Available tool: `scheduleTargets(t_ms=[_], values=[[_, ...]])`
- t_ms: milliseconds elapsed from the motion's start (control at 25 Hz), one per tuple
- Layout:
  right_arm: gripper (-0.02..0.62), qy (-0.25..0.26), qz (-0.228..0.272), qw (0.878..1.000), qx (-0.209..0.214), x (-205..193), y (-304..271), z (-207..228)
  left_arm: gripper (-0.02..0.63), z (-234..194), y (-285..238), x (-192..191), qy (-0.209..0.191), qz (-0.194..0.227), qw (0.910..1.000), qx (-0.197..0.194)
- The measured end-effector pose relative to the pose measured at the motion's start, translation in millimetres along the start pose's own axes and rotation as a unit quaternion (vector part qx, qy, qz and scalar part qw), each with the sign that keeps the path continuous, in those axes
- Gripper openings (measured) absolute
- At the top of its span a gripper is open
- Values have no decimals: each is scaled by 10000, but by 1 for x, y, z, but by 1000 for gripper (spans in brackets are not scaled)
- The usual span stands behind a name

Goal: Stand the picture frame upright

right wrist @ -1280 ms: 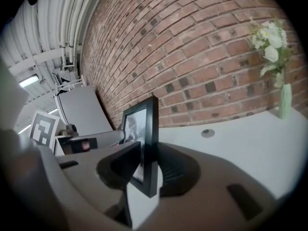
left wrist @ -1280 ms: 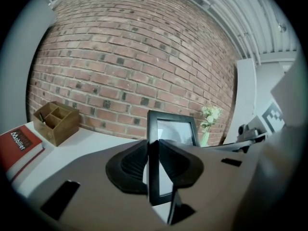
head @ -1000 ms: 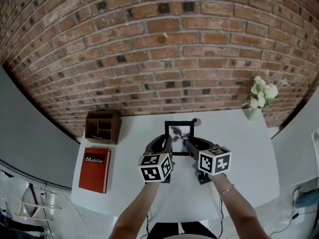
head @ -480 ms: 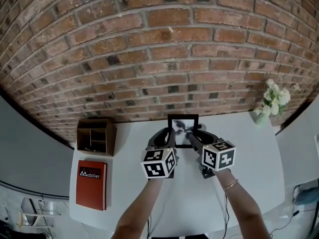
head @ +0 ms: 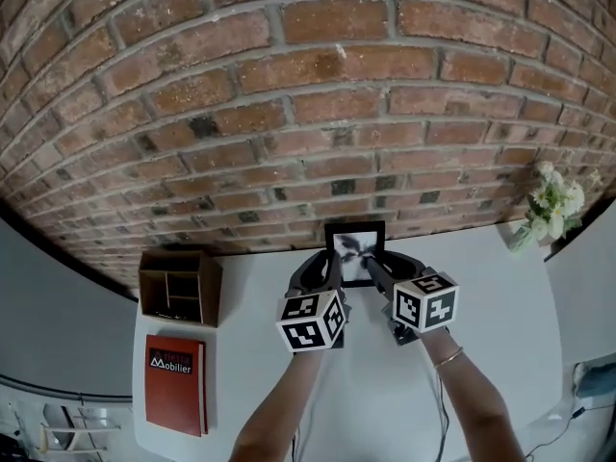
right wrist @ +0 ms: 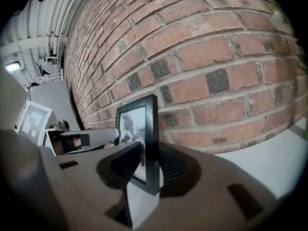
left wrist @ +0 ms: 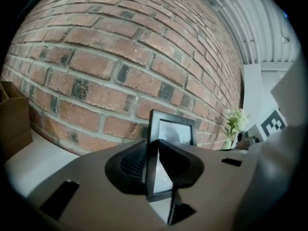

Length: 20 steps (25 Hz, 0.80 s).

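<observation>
A small black picture frame (head: 355, 250) with a grey photo stands upright near the table's far edge, close to the brick wall (head: 308, 114). My left gripper (head: 331, 269) is shut on the frame's left side bar (left wrist: 153, 153). My right gripper (head: 370, 268) is shut on the frame's right side bar (right wrist: 152, 143). In the left gripper view the frame (left wrist: 171, 143) rises between the jaws, its lower part hidden by them. Whether the frame's foot touches the table I cannot tell.
A white table (head: 500, 335) runs along the wall. A brown wooden organiser box (head: 178, 287) stands at the far left, with a red book (head: 175, 381) in front of it. A small vase of pale flowers (head: 553, 205) stands at the far right.
Both grippers have carried the frame away from me, from the middle of the table to a spot close to the brick wall. The grip on both sides has stayed the same.
</observation>
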State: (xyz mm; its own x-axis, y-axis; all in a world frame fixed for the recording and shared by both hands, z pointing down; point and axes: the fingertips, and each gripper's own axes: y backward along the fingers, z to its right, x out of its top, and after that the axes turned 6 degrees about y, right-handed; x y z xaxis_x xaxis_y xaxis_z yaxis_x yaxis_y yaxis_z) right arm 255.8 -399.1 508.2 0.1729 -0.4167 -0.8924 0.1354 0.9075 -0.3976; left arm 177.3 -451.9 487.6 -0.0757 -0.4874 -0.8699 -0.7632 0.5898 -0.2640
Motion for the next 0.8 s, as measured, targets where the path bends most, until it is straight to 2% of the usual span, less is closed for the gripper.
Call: scheduleTargets(t_ms=[640, 800], values=[[114, 109, -7, 9999, 56, -11, -43, 18, 70, -27, -33, -10, 177, 70, 9998, 87], [114, 309, 43, 9995, 90, -9, -47, 20, 71, -29, -37, -10, 232, 85, 9996, 102]])
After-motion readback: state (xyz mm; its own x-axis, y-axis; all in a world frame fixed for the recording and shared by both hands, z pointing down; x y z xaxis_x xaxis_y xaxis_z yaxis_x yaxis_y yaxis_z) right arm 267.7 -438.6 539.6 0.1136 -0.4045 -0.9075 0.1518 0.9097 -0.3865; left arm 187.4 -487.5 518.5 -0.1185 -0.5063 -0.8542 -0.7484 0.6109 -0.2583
